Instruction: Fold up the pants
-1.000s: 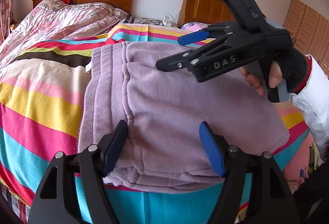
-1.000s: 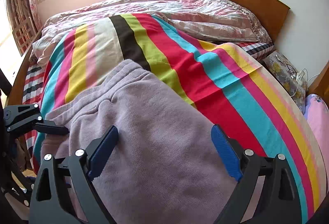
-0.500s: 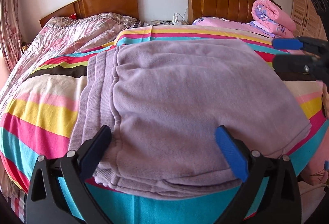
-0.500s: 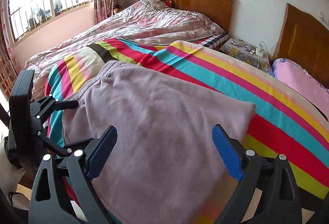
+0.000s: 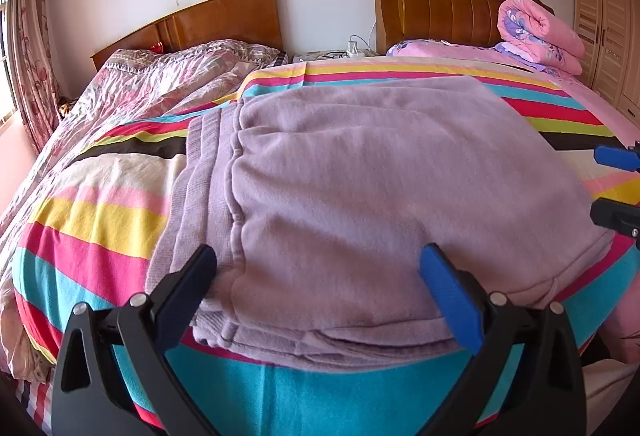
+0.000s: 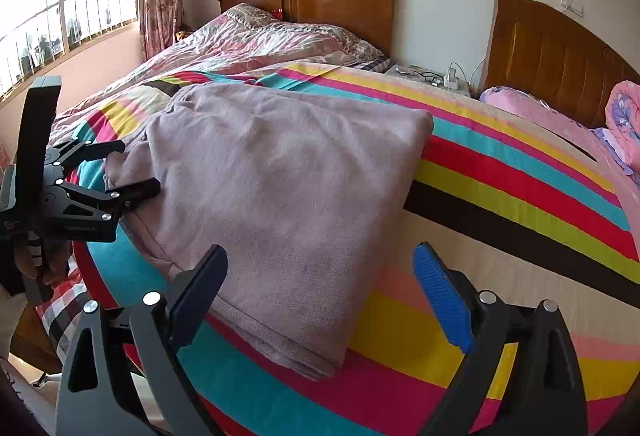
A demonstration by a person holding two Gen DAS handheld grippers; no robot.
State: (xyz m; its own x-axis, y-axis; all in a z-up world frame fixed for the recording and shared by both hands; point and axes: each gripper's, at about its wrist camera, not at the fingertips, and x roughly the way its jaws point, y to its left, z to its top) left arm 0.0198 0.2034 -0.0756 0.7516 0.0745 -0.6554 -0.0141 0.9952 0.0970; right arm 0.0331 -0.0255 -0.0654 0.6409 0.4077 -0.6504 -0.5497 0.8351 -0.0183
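Lilac pants [image 5: 360,196] lie folded in a thick rectangle on the striped blanket [image 5: 92,220], with the ribbed waistband at the left. My left gripper [image 5: 320,268] hovers open at the near edge of the stack, touching nothing. In the right wrist view the left gripper [image 6: 138,168] is at the waistband end, with a corner of the pants [image 6: 280,176] between its spread fingers and not pinched. My right gripper [image 6: 320,264] is open over the near right corner of the pants and holds nothing. Its fingers [image 5: 616,158] show at the right edge of the left wrist view.
The blanket covers a bed with a wooden headboard [image 5: 224,16]. A crumpled floral quilt [image 5: 160,76] lies at the far left. A second bed has a rolled pink quilt [image 5: 540,32]. A nightstand with cables [image 6: 436,76] stands between the beds. There is a window [image 6: 60,4] at the left and a wardrobe [image 5: 608,20] at the right.
The right gripper, which was above the pants, has swung off to their right side. The left gripper's jaws have spread wider and it has drawn back slightly. The pants have stayed flat.
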